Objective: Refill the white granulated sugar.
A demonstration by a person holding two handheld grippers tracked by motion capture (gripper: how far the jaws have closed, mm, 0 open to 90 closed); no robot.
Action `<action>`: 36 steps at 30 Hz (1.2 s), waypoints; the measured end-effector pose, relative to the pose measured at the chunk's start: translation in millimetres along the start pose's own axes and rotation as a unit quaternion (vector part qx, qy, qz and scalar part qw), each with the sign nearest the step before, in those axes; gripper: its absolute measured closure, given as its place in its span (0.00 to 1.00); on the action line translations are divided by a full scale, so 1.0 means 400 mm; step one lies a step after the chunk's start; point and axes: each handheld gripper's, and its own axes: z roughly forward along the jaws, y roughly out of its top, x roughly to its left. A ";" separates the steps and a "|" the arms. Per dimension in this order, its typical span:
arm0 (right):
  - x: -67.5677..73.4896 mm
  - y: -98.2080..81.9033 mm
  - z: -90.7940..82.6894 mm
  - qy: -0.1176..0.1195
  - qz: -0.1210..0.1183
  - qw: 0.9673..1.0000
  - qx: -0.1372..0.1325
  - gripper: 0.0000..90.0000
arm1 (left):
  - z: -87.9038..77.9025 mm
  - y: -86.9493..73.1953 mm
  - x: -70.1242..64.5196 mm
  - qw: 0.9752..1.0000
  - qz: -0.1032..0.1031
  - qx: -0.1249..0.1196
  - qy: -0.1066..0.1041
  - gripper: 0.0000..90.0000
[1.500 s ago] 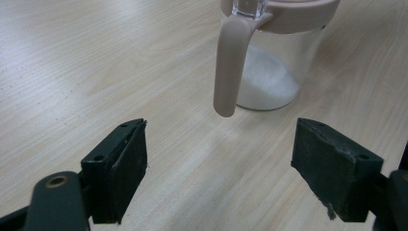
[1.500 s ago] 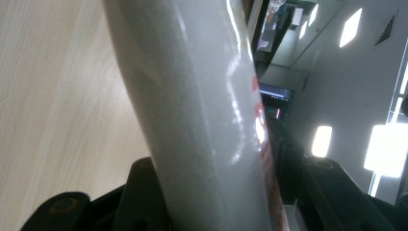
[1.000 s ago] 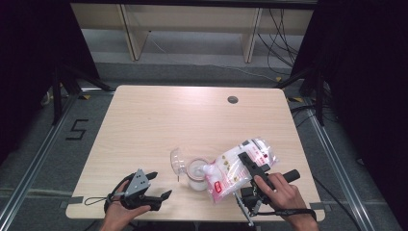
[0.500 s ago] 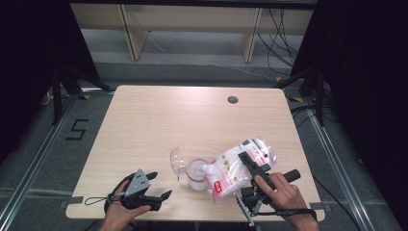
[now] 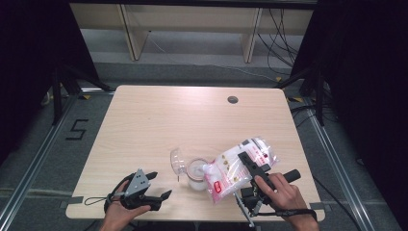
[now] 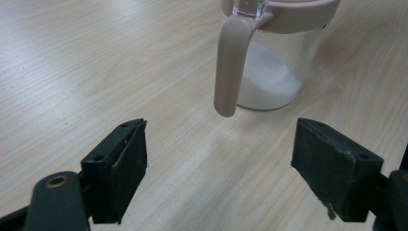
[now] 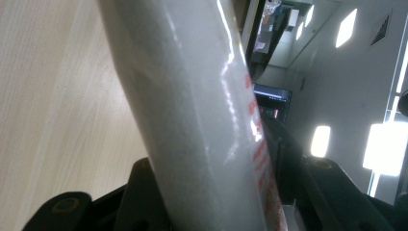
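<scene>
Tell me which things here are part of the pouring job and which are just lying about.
Part of the job:
- bag of white grains, clamped in the right gripper and tipped toward the jar
- jar with the pink rim and handle, some white grains inside
- its clear lid, flipped open
- left gripper, jaws open, facing the jar

Just lying about:
- round cable hole in the table

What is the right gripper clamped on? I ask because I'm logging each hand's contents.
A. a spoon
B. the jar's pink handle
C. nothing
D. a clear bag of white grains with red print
D: in the high view the right gripper holds the bag tilted toward the jar, and in the right gripper view the bag sits pinched between its jaws.
</scene>
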 end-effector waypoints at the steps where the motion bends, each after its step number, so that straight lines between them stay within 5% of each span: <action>1: -0.005 0.001 0.000 -0.003 -0.011 1.000 -0.004 0.68 | 0.000 0.000 0.000 1.000 -0.001 -0.001 -0.001 0.22; 2: 0.001 0.001 -0.003 -0.004 0.006 1.000 0.001 0.68 | 0.000 0.000 -0.001 1.000 -0.002 -0.004 -0.001 0.22; 6: -0.009 0.003 -0.002 -0.002 -0.013 1.000 -0.006 0.68 | -0.001 -0.002 -0.002 1.000 -0.011 0.001 0.001 0.22; 15: -0.007 0.001 -0.005 0.000 -0.003 1.000 0.002 0.68 | 0.000 -0.002 -0.002 1.000 -0.015 0.001 0.002 0.22; 18: -0.014 0.003 -0.003 -0.004 -0.023 1.000 -0.008 0.68 | -0.001 -0.002 -0.002 1.000 -0.015 0.001 0.001 0.22; 27: -0.008 0.004 -0.003 0.000 -0.011 1.000 -0.002 0.68 | 0.000 -0.003 -0.002 1.000 -0.015 0.002 0.002 0.22; 36: -0.015 0.004 -0.002 -0.009 -0.026 1.000 -0.012 0.69 | -0.001 -0.002 -0.002 1.000 -0.011 0.002 0.003 0.22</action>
